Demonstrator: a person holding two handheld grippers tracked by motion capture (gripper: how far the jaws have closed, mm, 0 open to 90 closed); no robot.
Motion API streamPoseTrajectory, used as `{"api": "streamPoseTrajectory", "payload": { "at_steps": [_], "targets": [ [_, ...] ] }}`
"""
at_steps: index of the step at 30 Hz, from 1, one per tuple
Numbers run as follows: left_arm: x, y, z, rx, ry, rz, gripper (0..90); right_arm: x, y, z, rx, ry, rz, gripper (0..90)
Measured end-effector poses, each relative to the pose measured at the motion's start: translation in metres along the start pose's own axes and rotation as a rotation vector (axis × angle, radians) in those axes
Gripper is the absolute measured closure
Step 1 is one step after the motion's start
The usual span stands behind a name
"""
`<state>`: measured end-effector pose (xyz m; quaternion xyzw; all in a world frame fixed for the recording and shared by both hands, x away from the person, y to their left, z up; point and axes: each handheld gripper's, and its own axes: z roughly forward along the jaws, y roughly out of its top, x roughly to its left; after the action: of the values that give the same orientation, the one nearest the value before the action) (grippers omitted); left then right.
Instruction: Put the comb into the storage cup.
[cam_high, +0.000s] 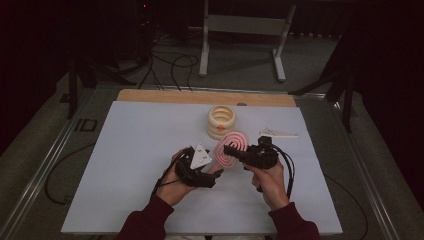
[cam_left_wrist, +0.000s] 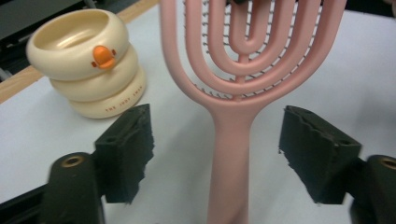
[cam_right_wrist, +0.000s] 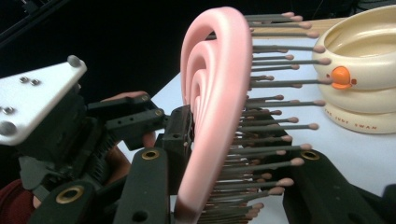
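A pink hairbrush (cam_high: 231, 147) with a looped head is held above the white sheet. My right gripper (cam_high: 236, 150) is shut on the head, and the bristles (cam_right_wrist: 280, 112) stick out sideways between its jaws (cam_right_wrist: 233, 163). My left gripper (cam_high: 212, 176) is open. The brush's handle (cam_left_wrist: 231, 154) runs up between its two wide-apart jaws (cam_left_wrist: 217, 149) without touching either pad. A grey three-cornered plate (cam_right_wrist: 37, 95) tops the left gripper.
A cream ringed container with an orange duck bill (cam_high: 221, 121) (cam_left_wrist: 86, 60) (cam_right_wrist: 359, 70) stands just behind the brush. A small white comb-like piece (cam_high: 277, 133) lies to its right. The white sheet (cam_high: 140, 150) covers the table, with a wooden strip (cam_high: 200, 96) at its far edge.
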<state>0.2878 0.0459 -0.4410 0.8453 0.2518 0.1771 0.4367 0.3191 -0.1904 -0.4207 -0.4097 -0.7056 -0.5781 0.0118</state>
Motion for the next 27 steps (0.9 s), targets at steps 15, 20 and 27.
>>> {"api": "streamPoseTrajectory", "payload": {
  "at_steps": [15, 20, 27],
  "targets": [
    [0.012, -0.01, -0.028, -0.073, 0.086, -0.061, 12.7, 0.0, 0.002, 0.001, -0.002, -0.005, -0.001, 63.6],
    [0.022, -0.022, -0.04, -0.068, 0.137, -0.084, 4.9, 0.001, 0.004, 0.002, 0.003, -0.01, -0.011, 63.6],
    [0.038, -0.043, -0.057, -0.076, 0.173, -0.135, 0.3, 0.001, 0.008, 0.002, 0.004, -0.012, -0.019, 63.6]
  ]
}}
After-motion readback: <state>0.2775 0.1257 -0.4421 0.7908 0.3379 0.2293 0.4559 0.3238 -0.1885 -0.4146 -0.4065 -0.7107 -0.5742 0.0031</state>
